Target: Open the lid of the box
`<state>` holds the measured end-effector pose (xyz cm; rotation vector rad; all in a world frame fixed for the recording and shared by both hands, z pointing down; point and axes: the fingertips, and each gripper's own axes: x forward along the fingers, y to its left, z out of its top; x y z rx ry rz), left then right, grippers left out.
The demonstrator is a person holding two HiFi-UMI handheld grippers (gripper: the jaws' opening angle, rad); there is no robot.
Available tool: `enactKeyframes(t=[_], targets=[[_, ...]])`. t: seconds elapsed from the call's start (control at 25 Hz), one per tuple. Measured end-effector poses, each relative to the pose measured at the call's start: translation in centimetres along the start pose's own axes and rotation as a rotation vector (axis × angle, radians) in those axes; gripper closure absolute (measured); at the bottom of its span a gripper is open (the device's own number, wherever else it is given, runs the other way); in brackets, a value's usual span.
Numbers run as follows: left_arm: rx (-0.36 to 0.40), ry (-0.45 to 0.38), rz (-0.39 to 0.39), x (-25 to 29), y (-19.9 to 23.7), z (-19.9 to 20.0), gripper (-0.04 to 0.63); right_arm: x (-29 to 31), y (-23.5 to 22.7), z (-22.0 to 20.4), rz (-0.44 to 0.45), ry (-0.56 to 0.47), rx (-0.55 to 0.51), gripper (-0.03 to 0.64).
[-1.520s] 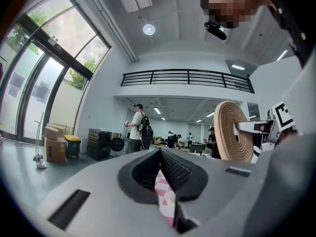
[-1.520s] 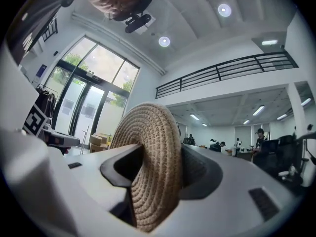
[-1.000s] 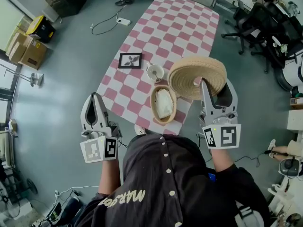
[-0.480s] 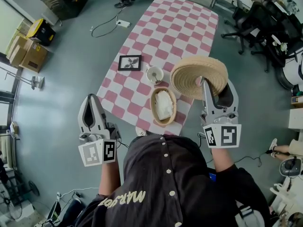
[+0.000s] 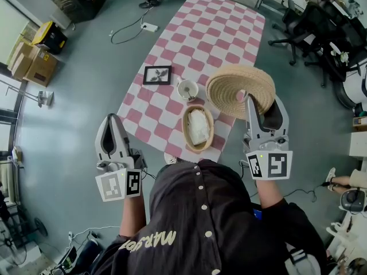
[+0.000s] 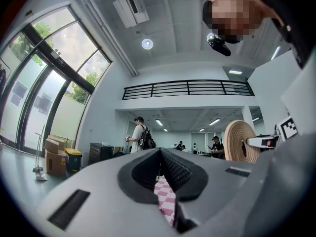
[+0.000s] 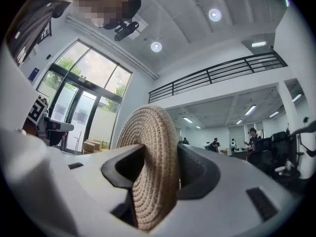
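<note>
Jaws of your right gripper (image 5: pixel 248 98), just closing tighter, clamp the woven lid (image 5: pixel 229 85), open basket (image 5: pixel 184 128) to their left; left gripper (image 5: pixel 113 118) jaws closed, empty

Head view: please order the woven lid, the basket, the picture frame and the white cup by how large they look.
1. woven lid, though it is raised nearer the camera, which enlarges it
2. basket
3. picture frame
4. white cup, only slightly smaller than the frame

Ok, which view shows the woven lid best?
Right gripper view: the round woven straw lid sits close up, pinched between the jaws. Head view shows its whole top; left gripper view, a distant glimpse.
</note>
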<state>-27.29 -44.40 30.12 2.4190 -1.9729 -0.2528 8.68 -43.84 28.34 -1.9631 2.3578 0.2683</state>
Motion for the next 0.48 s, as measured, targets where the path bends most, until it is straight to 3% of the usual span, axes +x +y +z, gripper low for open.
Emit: enactKeyframes(t=[0.48], targets=[[-0.003, 0.012, -0.003, 0.56, 0.22, -0.4, 0.584, 0.52, 0.53, 0.64, 0.012, -0.015, -0.01, 0.425]])
